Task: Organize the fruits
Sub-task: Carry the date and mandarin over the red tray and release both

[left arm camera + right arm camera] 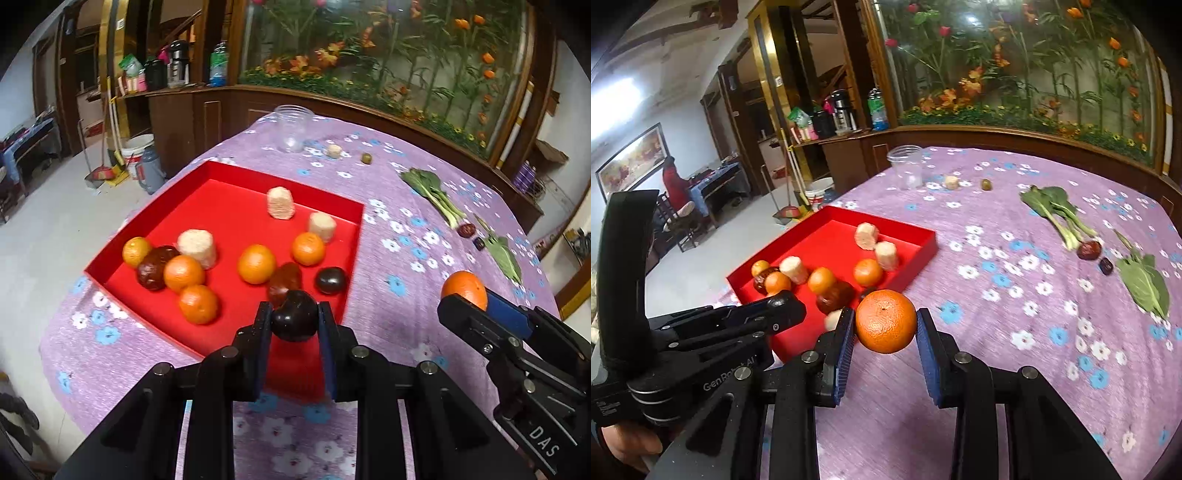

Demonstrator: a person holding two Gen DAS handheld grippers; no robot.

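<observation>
My left gripper [294,311] is shut on a dark, nearly black fruit [294,323] and holds it over the near edge of the red tray [221,173]. The tray holds several oranges [256,264], dark red fruits [153,271] and pale cylindrical pieces [197,247]. To the right, over the purple flowered cloth, my right gripper [885,315] is shut on an orange [885,322], just off the tray's near right corner [912,266]. In the left wrist view the same orange [464,288] sits at the right gripper's tips. Both fruits hang clear of the table.
Beyond the tray stand a clear plastic cup [293,127], a pale piece [334,150] and a small green fruit [366,158]. Leafy greens [1056,212], a red date [1089,250], a small dark fruit [1105,266] and a leaf [1143,284] lie at right. The table edge drops off left of the tray.
</observation>
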